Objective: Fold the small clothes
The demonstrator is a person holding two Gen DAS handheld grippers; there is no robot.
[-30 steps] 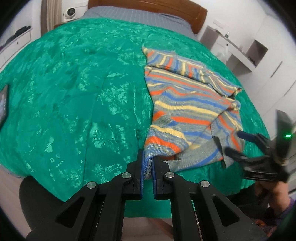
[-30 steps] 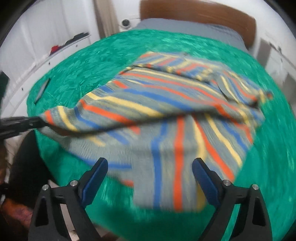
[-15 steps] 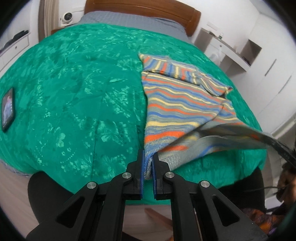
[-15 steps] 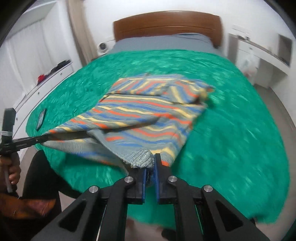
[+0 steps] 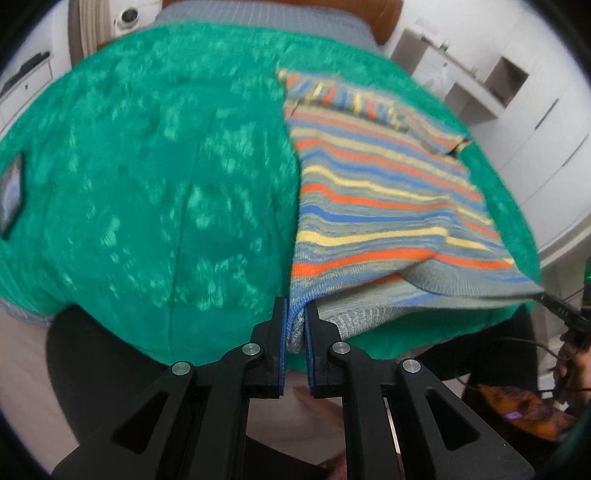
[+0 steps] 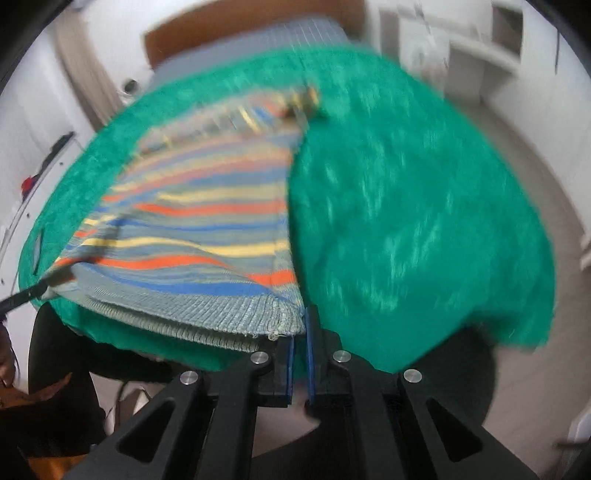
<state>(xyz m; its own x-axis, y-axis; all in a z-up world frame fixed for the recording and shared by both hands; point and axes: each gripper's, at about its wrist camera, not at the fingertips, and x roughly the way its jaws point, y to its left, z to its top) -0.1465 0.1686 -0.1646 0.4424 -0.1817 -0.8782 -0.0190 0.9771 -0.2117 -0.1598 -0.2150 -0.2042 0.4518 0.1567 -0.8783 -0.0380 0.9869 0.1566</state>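
A striped knit sweater (image 5: 373, 192) in blue, orange and yellow lies on the green bedspread (image 5: 147, 184). My left gripper (image 5: 295, 325) is shut on its near left hem corner. My right gripper (image 6: 300, 332) is shut on the near right hem corner. The hem (image 6: 207, 314) is stretched taut between the two grippers and lifted a little off the bed. The sweater also shows in the right wrist view (image 6: 207, 206), blurred. In the left wrist view the right gripper (image 5: 554, 302) pinches the far corner at the right edge.
A dark phone (image 5: 11, 195) lies at the left edge of the bed. A wooden headboard (image 6: 236, 26) and grey pillow area are at the far end. White shelves and cabinets (image 5: 517, 92) stand to the right. A white drawer unit (image 6: 33, 177) stands to the left.
My right gripper went from open above the sweater to shut on the right hem corner. Both grippers have pulled the hem taut and drawn it toward the near bed edge.
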